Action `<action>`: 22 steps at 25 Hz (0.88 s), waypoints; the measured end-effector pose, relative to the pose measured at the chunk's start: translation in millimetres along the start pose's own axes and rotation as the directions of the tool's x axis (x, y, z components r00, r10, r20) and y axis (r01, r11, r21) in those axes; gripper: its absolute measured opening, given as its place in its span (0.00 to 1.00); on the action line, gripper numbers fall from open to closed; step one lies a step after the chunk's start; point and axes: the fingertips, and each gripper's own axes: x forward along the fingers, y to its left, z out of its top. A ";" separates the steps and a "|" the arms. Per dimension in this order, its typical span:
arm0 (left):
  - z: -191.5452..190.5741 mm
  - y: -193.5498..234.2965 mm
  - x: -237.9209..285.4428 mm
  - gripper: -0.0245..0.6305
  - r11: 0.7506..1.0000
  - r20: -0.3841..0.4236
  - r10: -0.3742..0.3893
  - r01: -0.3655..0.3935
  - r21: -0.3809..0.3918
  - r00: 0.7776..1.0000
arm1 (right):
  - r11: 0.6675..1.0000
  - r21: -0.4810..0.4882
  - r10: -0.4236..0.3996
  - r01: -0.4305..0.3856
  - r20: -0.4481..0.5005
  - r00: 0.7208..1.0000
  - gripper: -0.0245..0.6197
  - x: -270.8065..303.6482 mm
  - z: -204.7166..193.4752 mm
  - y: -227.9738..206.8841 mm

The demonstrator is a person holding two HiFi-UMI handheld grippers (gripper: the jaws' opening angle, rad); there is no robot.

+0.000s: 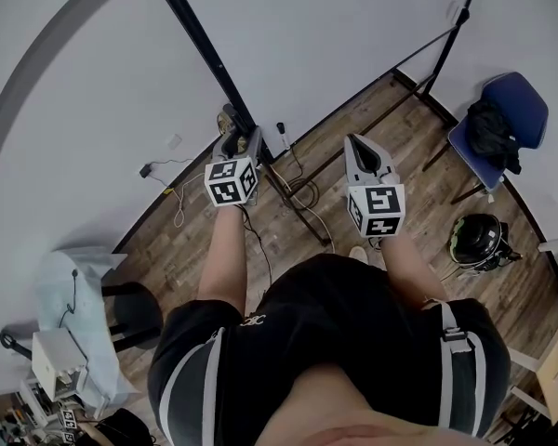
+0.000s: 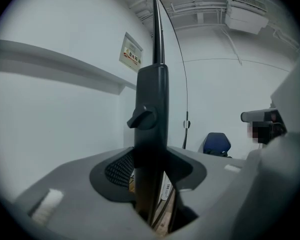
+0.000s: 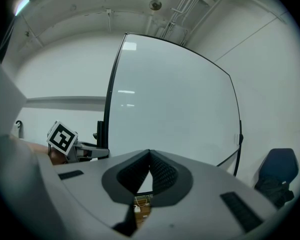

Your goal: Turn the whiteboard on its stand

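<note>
The whiteboard (image 1: 335,35) stands upright in front of me, its white face filling the right gripper view (image 3: 175,109). Its black side post (image 2: 157,99) carries a locking knob (image 2: 142,116). My left gripper (image 1: 240,142) is at that post, level with the board's lower left edge. In the left gripper view the post fills the gap between the jaws, and the left gripper (image 2: 152,156) is shut on it just below the knob. My right gripper (image 1: 355,142) hovers in front of the board's face, apart from it. The right gripper (image 3: 150,156) is shut with nothing in it.
The stand's foot bars and loose cables (image 1: 298,193) lie on the wood floor under the board. At the right are a blue chair (image 1: 502,128) with dark clothing on it and a helmet (image 1: 479,238). A black stool (image 1: 135,314) and a covered table (image 1: 70,295) are at the left.
</note>
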 end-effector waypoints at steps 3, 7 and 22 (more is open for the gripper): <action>-1.2 -0.7 0.3 0.32 1.000 0.009 0.008 -0.008 0.002 1.000 | 1.000 0.002 0.004 -0.004 -0.004 1.000 0.03 1.4 -2.7 1.4; -1.5 0.0 -0.3 0.31 1.000 0.024 0.009 -0.009 0.011 1.000 | 1.000 0.004 0.010 -0.009 -0.009 1.000 0.03 3.3 -5.9 7.2; -9.0 23.7 -32.1 0.31 1.000 0.037 0.028 -0.028 0.005 0.999 | 0.999 0.027 0.039 -0.039 -0.001 0.999 0.03 9.4 -5.4 30.6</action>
